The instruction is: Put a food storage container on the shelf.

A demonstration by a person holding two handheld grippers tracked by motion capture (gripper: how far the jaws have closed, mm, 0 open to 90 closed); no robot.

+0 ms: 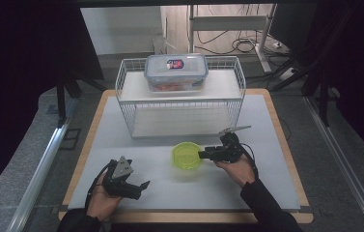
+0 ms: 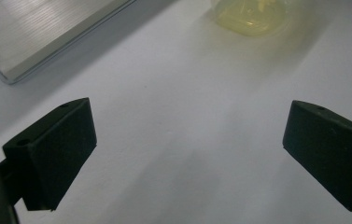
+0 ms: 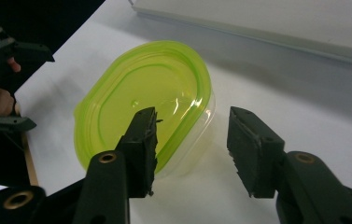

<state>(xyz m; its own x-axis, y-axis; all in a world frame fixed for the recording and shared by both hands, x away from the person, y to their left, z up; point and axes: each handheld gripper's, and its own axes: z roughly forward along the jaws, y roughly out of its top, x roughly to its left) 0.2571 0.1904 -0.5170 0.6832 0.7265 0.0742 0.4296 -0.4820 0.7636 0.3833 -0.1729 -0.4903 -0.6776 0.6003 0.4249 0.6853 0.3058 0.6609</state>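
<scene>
A small clear tub with a lime-green lid [image 1: 187, 155] stands on the white mat in front of the wire rack. In the right gripper view the green lid [image 3: 145, 93] lies just ahead. My right gripper [image 3: 192, 115] straddles the tub's near rim, one jaw over the lid and the other outside the wall, with no pad pressing on it. From above, the right gripper [image 1: 203, 154] reaches the tub from the right. My left gripper [image 1: 140, 187] rests near the front left of the mat, its jaws [image 2: 187, 154] wide open over bare mat, and the tub [image 2: 250, 16] is far ahead of it.
A white wire rack [image 1: 179, 100] stands at the back of the mat, with a clear clip-lid box [image 1: 175, 72] on its top shelf. The rack's lower plate [image 3: 267, 23] lies close behind the tub. The mat [image 1: 266, 183] sits on a wooden board with dark floor around it.
</scene>
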